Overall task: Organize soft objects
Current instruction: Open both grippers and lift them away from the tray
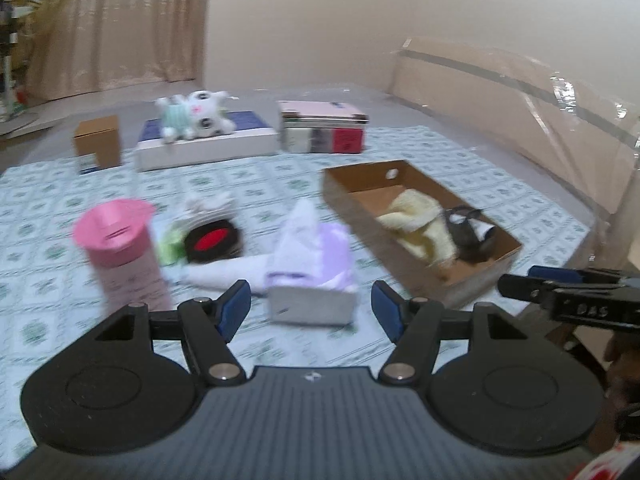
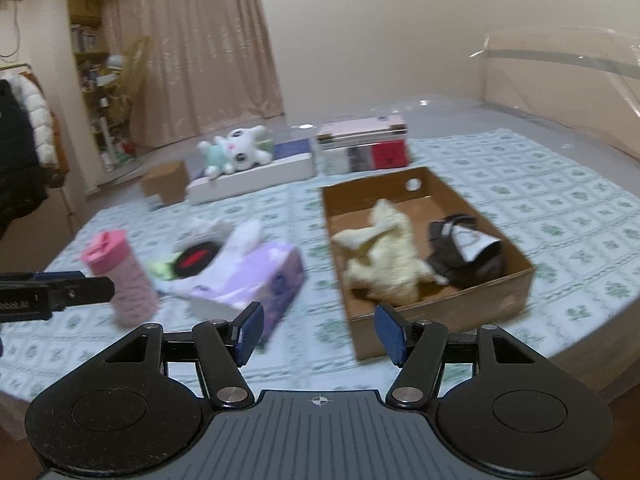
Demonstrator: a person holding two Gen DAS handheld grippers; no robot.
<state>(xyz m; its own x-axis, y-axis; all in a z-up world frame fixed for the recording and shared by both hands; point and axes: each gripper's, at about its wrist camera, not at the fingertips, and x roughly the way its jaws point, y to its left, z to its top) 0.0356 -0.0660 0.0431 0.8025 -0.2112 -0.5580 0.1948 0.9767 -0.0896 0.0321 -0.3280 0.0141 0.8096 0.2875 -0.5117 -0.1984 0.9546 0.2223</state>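
An open cardboard box point(image 1: 348, 190) point(image 2: 472, 308) lies on the patterned bed cover and holds a yellow towel point(image 1: 420, 220) point(image 2: 384, 256) and a dark soft item point(image 1: 470, 230) point(image 2: 460, 256). Left of it lie a purple tissue box point(image 1: 316, 268) point(image 2: 256, 276), a white cloth point(image 1: 224, 272), a black-and-red item point(image 1: 212, 240) point(image 2: 196, 258) and a green soft piece point(image 1: 170, 246). My left gripper point(image 1: 311, 310) is open and empty, just before the tissue box. My right gripper point(image 2: 318, 330) is open and empty, before the box's near left corner.
A pink bottle point(image 1: 120, 248) point(image 2: 122, 276) stands at the left. At the back are a small brown box point(image 1: 98, 146), a white plush toy point(image 1: 198, 114) point(image 2: 236, 150) on a flat white box point(image 1: 208, 148), and stacked boxes point(image 1: 322, 130) point(image 2: 362, 146). A plastic-wrapped headboard point(image 1: 520, 120) runs along the right.
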